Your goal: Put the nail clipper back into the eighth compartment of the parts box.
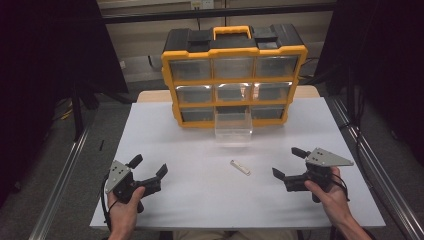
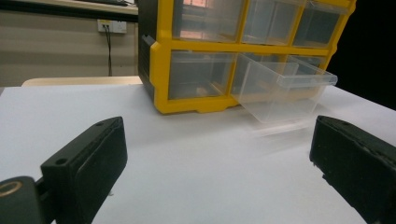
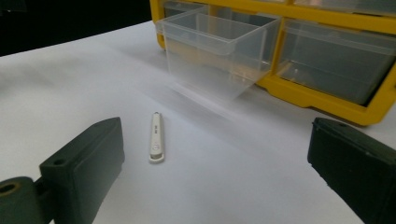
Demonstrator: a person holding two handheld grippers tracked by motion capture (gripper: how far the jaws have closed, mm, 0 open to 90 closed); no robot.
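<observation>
Nearest the camera in the high view, two hands come in from the bottom edge, each holding a hand-held gripper just above the white worktop. The left hand-held gripper sits at the near left, jaws spread wide and grasping nothing; its own view shows bare white surface between the jaws. The right hand-held gripper sits at the near right, jaws likewise spread and empty.

Between the two, a little right of centre, a small white stick lies flat on the worktop, well apart from both. In the right gripper view it lies just ahead of the jaws, nearer the left one.

Farther back stands a yellow-and-black cabinet with three rows of clear drawers and a yellow handle on top. The bottom middle drawer is pulled out toward the person; it looks empty.
</observation>
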